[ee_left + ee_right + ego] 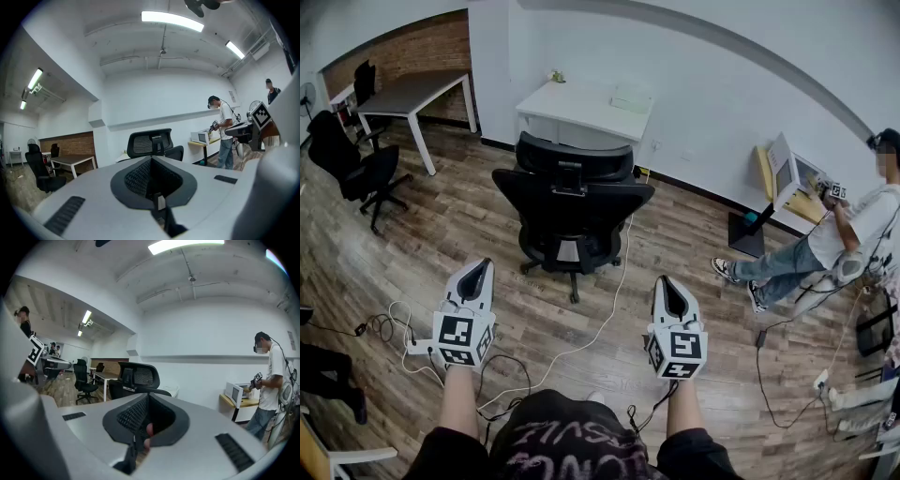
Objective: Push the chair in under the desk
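Head view: jaws together and empty, the left gripper (pixel 479 270) and right gripper (pixel 668 284) should push the centre-frame chair (pixel 572 202) squarely toward the desk (pixel 581 105).

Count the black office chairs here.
3: the middle chair before the white desk; the left chair; the far chair behind the dark table. More may be hidden.

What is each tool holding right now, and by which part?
Nothing. The left tool and the right tool are both shut with nothing gripped, and both sit short of the black chair, which neither touches.
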